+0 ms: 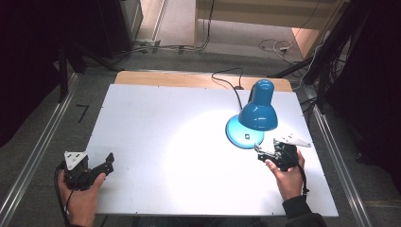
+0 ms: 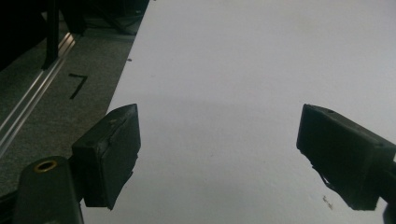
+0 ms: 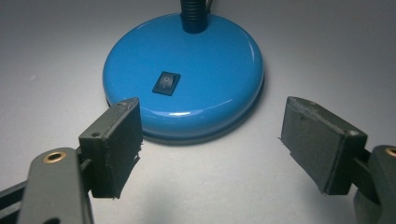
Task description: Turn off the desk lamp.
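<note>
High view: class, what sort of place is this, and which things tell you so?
Probably a lab or recording set-up, not a home. A white board serves as the tabletop, metal rails run along the carpeted floor, loose cables trail behind, and a blue lamp lights the board.

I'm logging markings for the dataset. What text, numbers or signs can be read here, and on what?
"7": a black mark shaped like a 7, on the grey floor left of the table.
"O" and "I": faint on/off signs on the black switch in the lamp base; barely legible.
Nothing else is readable.
</note>
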### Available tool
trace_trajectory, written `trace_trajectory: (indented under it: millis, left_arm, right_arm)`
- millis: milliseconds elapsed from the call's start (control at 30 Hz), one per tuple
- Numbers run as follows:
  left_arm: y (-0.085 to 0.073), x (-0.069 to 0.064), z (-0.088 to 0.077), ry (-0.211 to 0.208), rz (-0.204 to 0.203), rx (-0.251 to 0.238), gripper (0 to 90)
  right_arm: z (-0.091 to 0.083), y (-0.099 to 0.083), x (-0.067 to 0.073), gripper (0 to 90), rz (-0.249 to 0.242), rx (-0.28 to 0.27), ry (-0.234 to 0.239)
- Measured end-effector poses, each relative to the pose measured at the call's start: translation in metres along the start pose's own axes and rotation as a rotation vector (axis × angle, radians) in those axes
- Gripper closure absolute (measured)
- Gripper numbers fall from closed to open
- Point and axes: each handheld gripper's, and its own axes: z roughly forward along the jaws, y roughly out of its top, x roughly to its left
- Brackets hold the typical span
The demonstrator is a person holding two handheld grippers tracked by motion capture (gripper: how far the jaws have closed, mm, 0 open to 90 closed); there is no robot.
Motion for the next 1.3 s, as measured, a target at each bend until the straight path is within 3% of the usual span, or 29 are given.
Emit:
trace_trajectory:
  millis: [467,967,1300]
  left_arm:
    - [0.0,0.0,-0.001,0.002,0.005,0.001,14.4]
    - [0.0,0.0,0.0,0.002,0.0,-0.001,14.4]
    - [0.0,0.0,0.0,-0.001,0.0,0.001,14.4]
  right_arm:
    - [0.004,0.003,0.005,23.3,-0.001,-0.007,0.014]
    - [0.014,0.007,0.012,26.6,-0.029,-0.016,0.0]
    - [0.015,0.008,0.018,39.9,-0.039,-0.043,-0.002]
